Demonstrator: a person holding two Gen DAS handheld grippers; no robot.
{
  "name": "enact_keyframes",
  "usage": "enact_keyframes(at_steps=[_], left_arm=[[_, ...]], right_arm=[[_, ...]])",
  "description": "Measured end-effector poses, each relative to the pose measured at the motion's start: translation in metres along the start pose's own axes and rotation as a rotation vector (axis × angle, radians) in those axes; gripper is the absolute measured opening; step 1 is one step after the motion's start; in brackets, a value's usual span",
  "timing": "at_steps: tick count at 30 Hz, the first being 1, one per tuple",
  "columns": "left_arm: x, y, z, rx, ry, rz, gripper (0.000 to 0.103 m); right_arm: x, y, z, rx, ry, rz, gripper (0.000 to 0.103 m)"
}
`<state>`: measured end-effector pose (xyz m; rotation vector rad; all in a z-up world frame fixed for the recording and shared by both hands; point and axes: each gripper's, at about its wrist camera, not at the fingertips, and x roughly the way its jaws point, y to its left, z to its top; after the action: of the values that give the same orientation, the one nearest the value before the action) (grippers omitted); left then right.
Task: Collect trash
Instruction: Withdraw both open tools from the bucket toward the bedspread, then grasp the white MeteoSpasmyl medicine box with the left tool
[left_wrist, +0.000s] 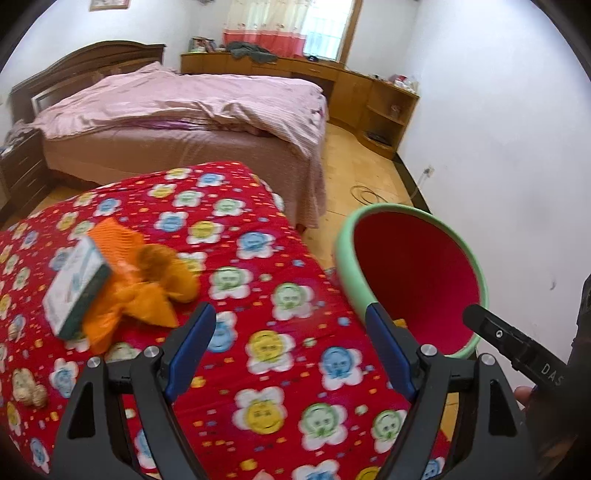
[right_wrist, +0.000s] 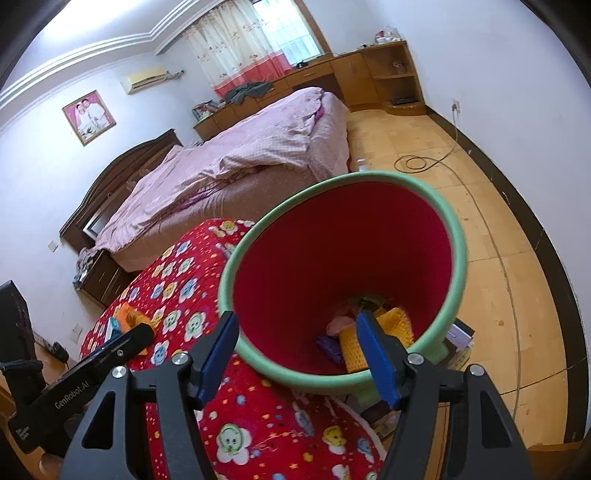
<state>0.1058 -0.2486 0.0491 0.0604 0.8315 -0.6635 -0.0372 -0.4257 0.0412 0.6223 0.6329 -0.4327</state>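
Observation:
A green-rimmed bin with a red inside (right_wrist: 454, 258) stands at the right edge of a table under a red flowered cloth (left_wrist: 280, 332); it also shows in the left wrist view (left_wrist: 345, 258). Inside lie a yellow mesh piece (right_wrist: 397, 321), pink and purple scraps. On the cloth lie a white and green box (left_wrist: 75, 284), orange mesh and cloth trash (left_wrist: 144, 291) and crumpled beige bits (left_wrist: 27, 387). My left gripper (left_wrist: 291, 325) is open and empty above the cloth, right of the orange trash. My right gripper (right_wrist: 297, 332) is open and empty at the bin's near rim.
A bed with a pink cover (left_wrist: 192, 107) stands beyond the table. Wooden cabinets (left_wrist: 373, 96) line the far wall. A cable (right_wrist: 417, 162) lies coiled on the wooden floor. Boxes (right_wrist: 460, 336) sit beside the bin's base.

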Motion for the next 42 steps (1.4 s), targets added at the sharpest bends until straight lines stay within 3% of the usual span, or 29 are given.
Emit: enact_keyframes(at_steps=[21,36,42], left_arm=[[-0.044,0.093,-0.007,-0.069,-0.046,0.18,0.083],[-0.023,0.158,0.001,-0.1,0.003,0.269,0.083],[-0.007,0.162,0.008,-0.017,0.032,0.28,0.083]], right_arm=[[0.031,0.103,-0.01,-0.189,0.046,0.061,0.075],[0.062,0.146,-0.011,-0.221,0.07,0.065,0.078],[0.08,0.16,-0.011,-0.215,0.084,0.086,0.079]])
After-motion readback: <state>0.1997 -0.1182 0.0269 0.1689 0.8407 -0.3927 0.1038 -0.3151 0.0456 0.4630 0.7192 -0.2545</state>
